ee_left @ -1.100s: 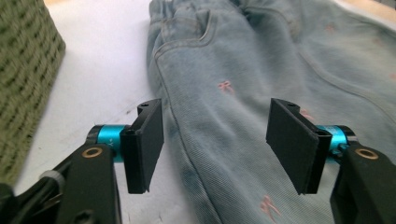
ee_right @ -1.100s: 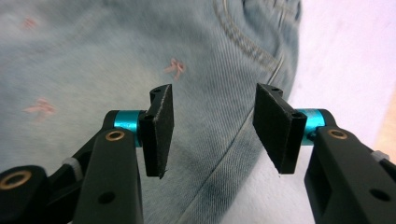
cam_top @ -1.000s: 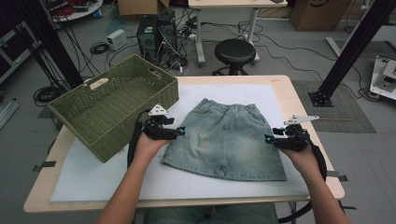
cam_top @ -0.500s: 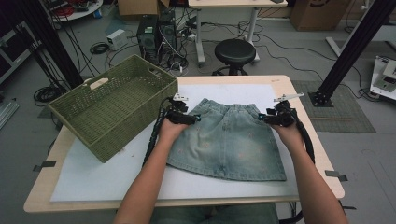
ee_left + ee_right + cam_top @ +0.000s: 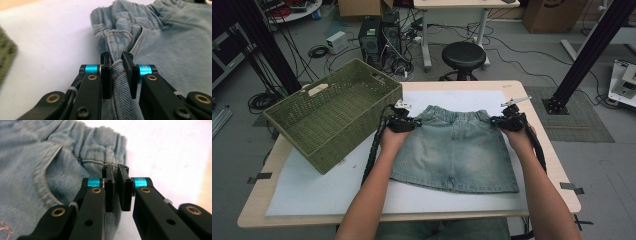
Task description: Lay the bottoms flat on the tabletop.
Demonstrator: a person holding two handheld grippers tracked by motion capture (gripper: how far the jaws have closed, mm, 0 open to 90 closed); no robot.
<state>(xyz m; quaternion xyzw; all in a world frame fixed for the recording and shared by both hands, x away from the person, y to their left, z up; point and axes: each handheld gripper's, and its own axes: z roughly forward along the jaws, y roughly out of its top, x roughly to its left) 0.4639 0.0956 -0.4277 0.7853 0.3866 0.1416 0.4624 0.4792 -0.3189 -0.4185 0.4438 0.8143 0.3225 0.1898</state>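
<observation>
This is a lab or test room rather than a home. Behind the counter [image 5: 557,165] a desktop computer tower [image 5: 377,37] stands on the bare grey floor among loose black cables [image 5: 319,51]. Black metal frame beams [image 5: 592,50] slant up at the right of the counter and more stand at its left. A round black stool [image 5: 463,54] and a plain worktable [image 5: 452,5] stand beyond the counter, with cardboard boxes [image 5: 544,12] farther back. Tape strips [image 5: 259,177] mark the counter's edges.

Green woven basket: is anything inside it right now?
The green woven basket looks empty: bare weave on its floor and far walls in the high view. The strip of floor behind its near wall is hidden. The light-blue denim skirt lies beside it.
</observation>
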